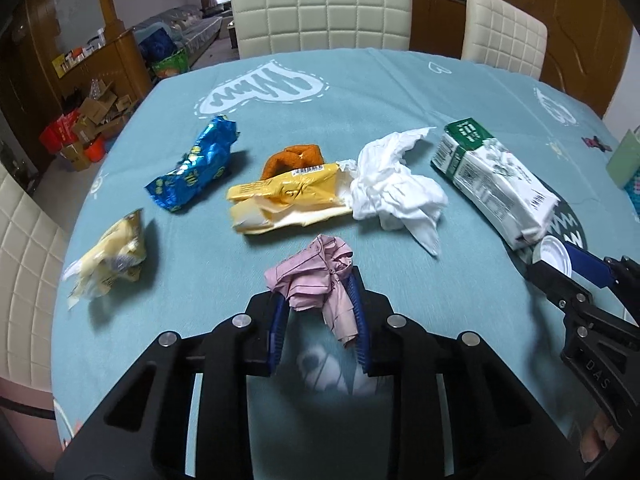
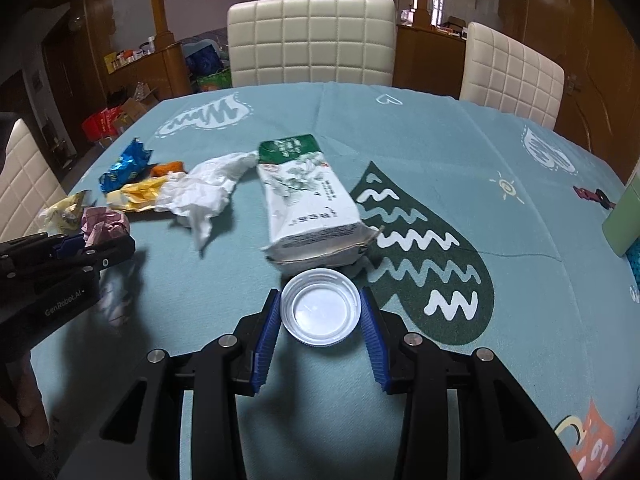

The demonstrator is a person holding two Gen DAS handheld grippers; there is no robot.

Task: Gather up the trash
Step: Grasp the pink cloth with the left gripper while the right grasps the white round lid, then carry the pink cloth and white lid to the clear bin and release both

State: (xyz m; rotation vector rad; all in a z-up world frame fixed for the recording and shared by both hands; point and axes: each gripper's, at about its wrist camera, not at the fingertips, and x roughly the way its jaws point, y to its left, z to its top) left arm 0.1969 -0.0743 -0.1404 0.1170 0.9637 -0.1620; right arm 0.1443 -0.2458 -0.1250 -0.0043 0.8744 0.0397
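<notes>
My left gripper is shut on a crumpled pink paper, held just above the blue tablecloth; the paper also shows in the right wrist view. My right gripper is shut on a white plastic lid, open side up; the lid also shows in the left wrist view. On the cloth lie a blue foil wrapper, a yellow wrapper, a pale yellow wrapper, a crumpled white tissue, an orange piece and a green-and-white tissue pack.
The round table has cream padded chairs at the back, back right and left. A pale green bag stands at the right edge. Cardboard boxes lie on the floor at left.
</notes>
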